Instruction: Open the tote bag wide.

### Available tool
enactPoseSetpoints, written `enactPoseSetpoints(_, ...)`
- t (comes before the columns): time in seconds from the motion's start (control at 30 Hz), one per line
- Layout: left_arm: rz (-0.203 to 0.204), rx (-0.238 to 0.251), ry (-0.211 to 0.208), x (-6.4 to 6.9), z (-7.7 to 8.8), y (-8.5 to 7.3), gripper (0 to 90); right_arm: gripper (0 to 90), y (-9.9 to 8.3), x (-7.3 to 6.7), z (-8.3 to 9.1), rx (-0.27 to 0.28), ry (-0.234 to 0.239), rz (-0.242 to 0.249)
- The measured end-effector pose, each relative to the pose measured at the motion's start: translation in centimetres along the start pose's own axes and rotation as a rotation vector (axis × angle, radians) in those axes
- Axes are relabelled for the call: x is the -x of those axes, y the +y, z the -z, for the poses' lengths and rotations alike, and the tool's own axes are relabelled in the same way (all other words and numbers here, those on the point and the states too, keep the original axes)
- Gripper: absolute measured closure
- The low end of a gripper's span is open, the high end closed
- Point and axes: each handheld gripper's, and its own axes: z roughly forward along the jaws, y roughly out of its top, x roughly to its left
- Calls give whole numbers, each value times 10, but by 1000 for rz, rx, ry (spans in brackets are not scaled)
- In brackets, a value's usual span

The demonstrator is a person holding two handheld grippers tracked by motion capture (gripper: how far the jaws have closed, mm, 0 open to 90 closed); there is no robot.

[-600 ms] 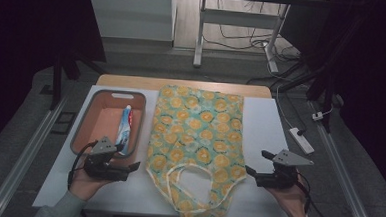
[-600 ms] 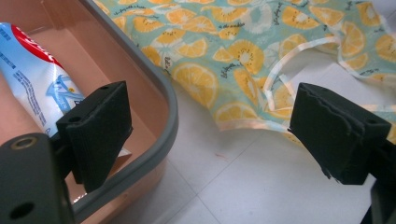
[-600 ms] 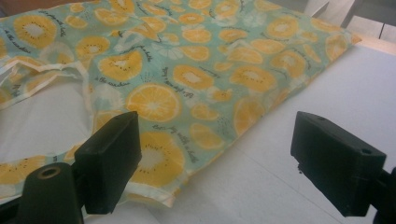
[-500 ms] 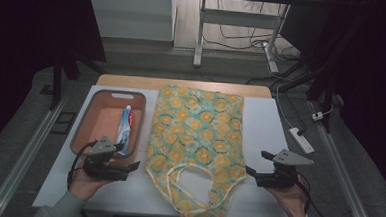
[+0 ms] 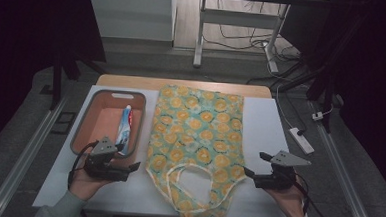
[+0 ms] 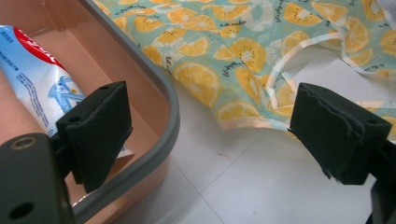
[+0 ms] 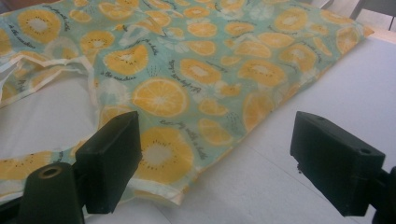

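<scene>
A flat cloth bag printed with orange slices on pale green (image 5: 195,141), with pale loop handles, lies spread down the middle of the white tabletop (image 5: 267,125), its handle end toward the person. The left gripper (image 5: 132,168) rests near the bag's near left corner, jaws spread wide with nothing between them. The right gripper (image 5: 251,172) sits just beside the bag's near right edge, jaws likewise spread and empty. Left of the bag stands a salmon-pink plastic tray with a grey rim (image 5: 86,125), holding a white and blue toothpaste tube (image 5: 124,130).
</scene>
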Motion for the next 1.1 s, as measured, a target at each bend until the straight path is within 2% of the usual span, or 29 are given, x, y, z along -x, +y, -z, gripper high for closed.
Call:
enactPoseSetpoints(0.2,-10,0,2,3,-1,2,128,161,0,-1,-1,-4,-2,3)
enactPoseSetpoints(0.47,-52,-18,-17,14,-9,9,133,164,2,-5,-2,-2,13,10)
enactPoseSetpoints(0.53,-79,-24,-27,21,-12,14,135,164,3,-6,-3,-1,18,12)
enactPoseSetpoints(0.57,-79,-24,-27,21,-12,14,137,164,4,-6,-3,1,18,15)
enactPoseSetpoints(0.63,-106,-29,-34,32,-19,19,140,164,4,-8,-2,2,25,15)
enactPoseSetpoints(0.77,-176,-63,-93,55,-34,25,146,164,5,-11,-3,-3,35,21)
enactPoseSetpoints(0.8,-188,-71,-113,60,-37,27,146,165,5,-12,-4,-4,41,20)
enactPoseSetpoints(0.83,-188,-71,-113,60,-37,27,147,171,5,-13,-4,-8,44,22)
enactPoseSetpoints(0.87,-207,-89,-147,67,-45,30,147,173,5,-14,-5,-12,47,26)
enactPoseSetpoints(1.1,-247,-139,-205,77,-63,36,163,179,6,-20,-8,-23,71,41)
